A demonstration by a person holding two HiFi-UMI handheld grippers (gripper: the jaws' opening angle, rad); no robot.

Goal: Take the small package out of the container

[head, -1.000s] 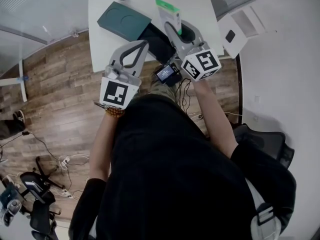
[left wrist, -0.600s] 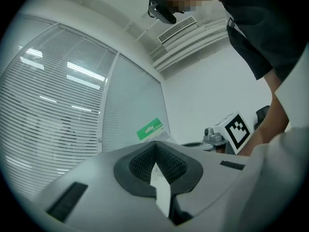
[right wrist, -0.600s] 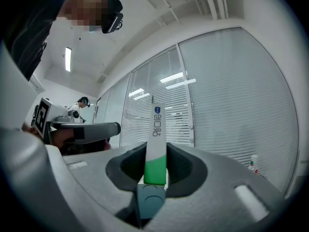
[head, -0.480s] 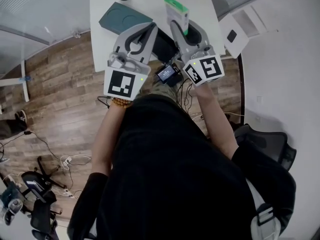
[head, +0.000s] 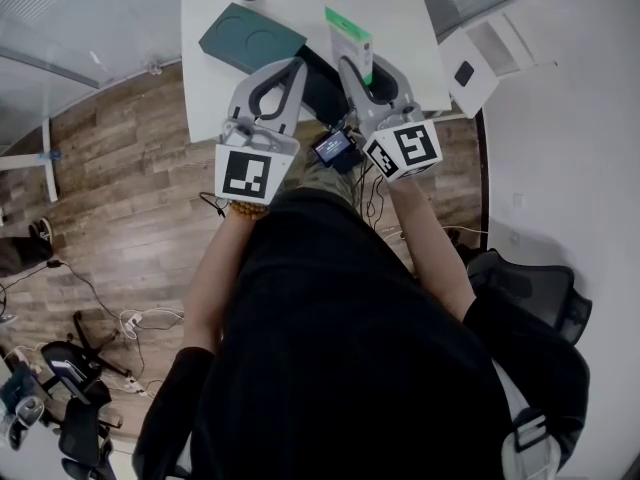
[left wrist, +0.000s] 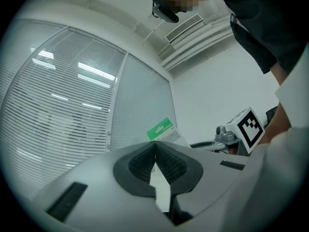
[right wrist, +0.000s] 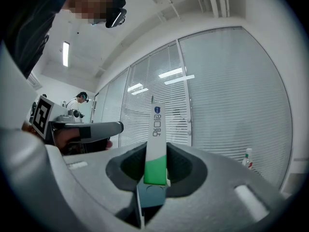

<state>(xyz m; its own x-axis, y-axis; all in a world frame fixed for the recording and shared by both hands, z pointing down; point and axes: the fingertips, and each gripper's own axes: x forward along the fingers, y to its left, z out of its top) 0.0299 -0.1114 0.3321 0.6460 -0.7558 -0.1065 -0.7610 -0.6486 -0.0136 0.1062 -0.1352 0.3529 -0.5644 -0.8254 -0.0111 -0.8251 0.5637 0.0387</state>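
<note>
Pinching the small package [right wrist: 155,129] edge-on by its near end, the right gripper [head: 368,70] holds it with its long axis running toward twelve o'clock, clear of the dark container [head: 322,93] on the worktop [head: 205,78]. At its nine o'clock is the left gripper [left wrist: 155,146], jaws pressed together on nothing. Green print and a blue logo show, but the lettering is unreadable.

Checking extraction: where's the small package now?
Head view, top centre: small package clamped in the right gripper, over the white table, just right of the left gripper.
</note>
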